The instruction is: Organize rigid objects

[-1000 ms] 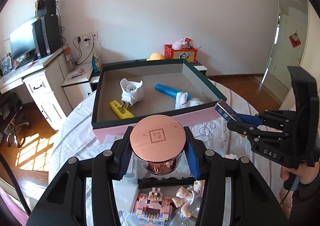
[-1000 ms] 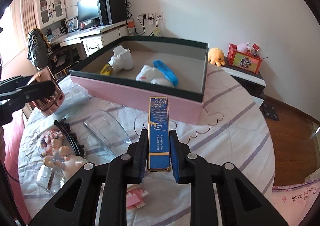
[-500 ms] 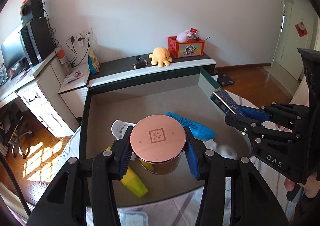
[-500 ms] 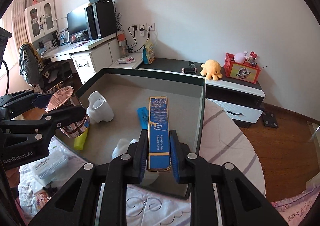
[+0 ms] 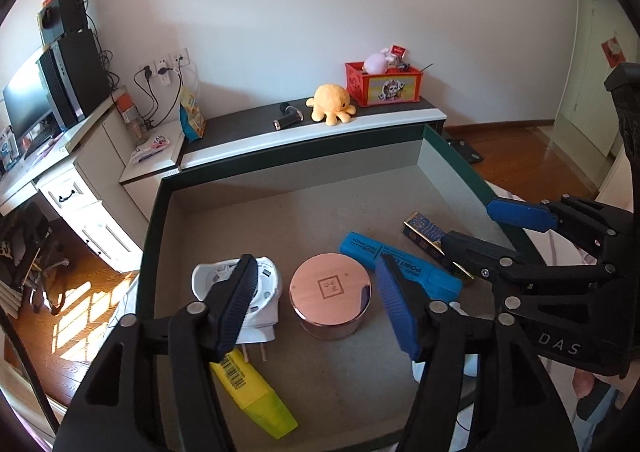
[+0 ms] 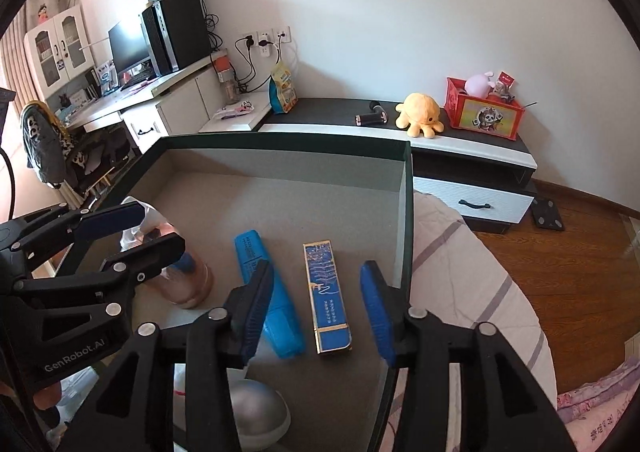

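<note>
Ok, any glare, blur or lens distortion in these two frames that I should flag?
Left wrist view: sharp, strong fisheye bending at the edges, dark corners, a soft sheen on the copper tin lid, bright sun patches on the floor. Right wrist view: same distortion, and the tin looks smeared behind the left hand-held gripper.

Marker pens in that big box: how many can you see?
2. A blue marker lies flat near the middle, right of the copper tin. A yellow one lies near the front-left corner, partly behind the left gripper. Others may be hidden.
</note>
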